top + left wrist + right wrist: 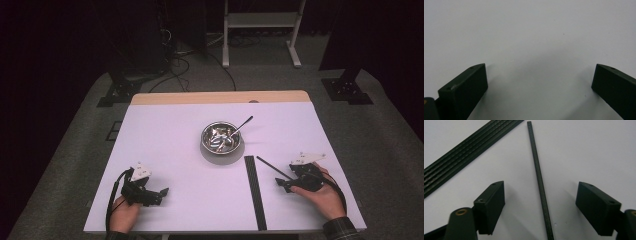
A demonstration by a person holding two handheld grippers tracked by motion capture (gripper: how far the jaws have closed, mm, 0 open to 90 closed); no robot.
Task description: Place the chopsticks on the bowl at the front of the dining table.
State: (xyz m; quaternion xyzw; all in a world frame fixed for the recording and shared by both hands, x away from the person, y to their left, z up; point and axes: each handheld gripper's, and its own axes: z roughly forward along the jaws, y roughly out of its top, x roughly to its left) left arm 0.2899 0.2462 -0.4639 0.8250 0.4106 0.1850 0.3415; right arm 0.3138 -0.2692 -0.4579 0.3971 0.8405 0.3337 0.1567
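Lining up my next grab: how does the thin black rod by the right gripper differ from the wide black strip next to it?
The thin rod is a single narrow bar; the wide strip is broader and ribbed lengthwise. In the high view the rod lies diagonally, while the strip runs straight toward the table's near edge. The rod sits between the open jaws of the right gripper; the strip lies outside them. Both are black, long and flat on the table.

Open tabletop across left and lower centre of the high view. Blocked mid-frame by bowl with spoon; lower right crossed by flat black strip and thin rod.
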